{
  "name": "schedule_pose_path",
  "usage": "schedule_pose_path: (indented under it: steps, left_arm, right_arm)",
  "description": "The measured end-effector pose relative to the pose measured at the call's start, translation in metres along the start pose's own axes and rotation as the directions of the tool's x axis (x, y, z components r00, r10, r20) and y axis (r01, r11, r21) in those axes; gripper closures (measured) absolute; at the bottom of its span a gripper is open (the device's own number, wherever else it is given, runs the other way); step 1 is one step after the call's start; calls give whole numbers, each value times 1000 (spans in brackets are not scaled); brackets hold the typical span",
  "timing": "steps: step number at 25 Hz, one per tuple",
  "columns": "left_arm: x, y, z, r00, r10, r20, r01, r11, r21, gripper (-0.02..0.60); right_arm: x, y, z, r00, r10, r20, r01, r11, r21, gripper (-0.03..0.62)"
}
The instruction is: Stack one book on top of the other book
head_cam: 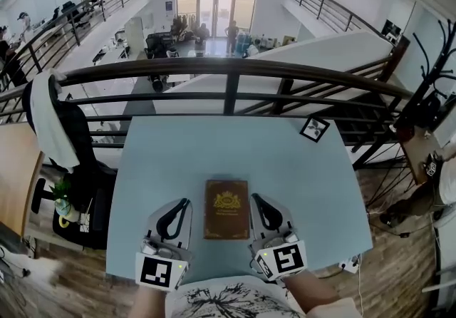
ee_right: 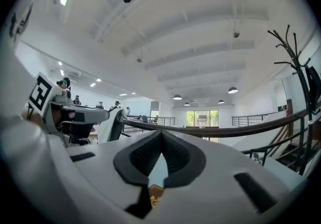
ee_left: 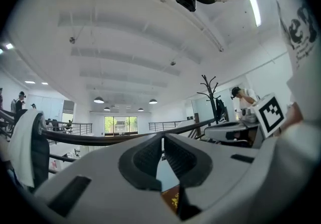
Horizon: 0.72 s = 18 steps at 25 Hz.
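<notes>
Only one book (head_cam: 226, 208) footprint showing on table (head_cam: 214, 145), so stack looks done, nothing left. Left gripper (head_cam: 185, 204) and right gripper (head_cam: 255, 199) pinched together, empty, flanking it.

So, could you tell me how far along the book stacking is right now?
Possibly done: only one brown book cover shows on the table, so a second underneath can't be confirmed. In hand: nothing; left gripper and right gripper flank it, both shut and empty. Left: apparently nothing, if that is a stack.
</notes>
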<state>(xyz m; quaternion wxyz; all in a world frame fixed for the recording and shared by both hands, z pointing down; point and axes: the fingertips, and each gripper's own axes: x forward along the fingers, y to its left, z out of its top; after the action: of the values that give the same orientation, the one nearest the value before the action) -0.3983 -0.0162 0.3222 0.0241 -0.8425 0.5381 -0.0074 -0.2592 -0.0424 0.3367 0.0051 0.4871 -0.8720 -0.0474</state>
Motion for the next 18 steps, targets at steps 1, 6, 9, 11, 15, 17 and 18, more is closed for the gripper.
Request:
schedule_pose_path:
  steps: [1,6,9,11,15,17,18]
  left_arm:
    - [0,1,-1,1000,0,-3,0,1000,-7,563]
    - [3,6,5,999,18,28,-18,1000,6,563]
    - [6,6,1,1000,18,9,-18,1000,-8,563]
    - [4,6,-3,1000,20,-20,-20,1000,-16,563]
    - [6,4,-5,1000,19,1,-19,1000,-24,563]
    - [7,3,-6,1000,19,-2,-19,999,-29,563]
    - [8,4,-7,1000,23,-8,-23,999,-32,563]
  right_arm:
    - [0,2,0,1000,4,0,-4,1000,-14,606]
    - [3,7,-3,1000,11,-18,-11,999,-30,606]
    - [2,7,-3,1000,12,-18,-13,1000,-28,606]
    - [0,8,-3,1000,7,-9,-7,1000,-27,606]
    - [-3,5,-3,1000,-15,-6,15,999,-32,606]
    - [-4,3,-3,1000,-22,-6,22,999,-31,606]
    - [-4,2,-3,1000,-26,-5,26,999,-33,606]
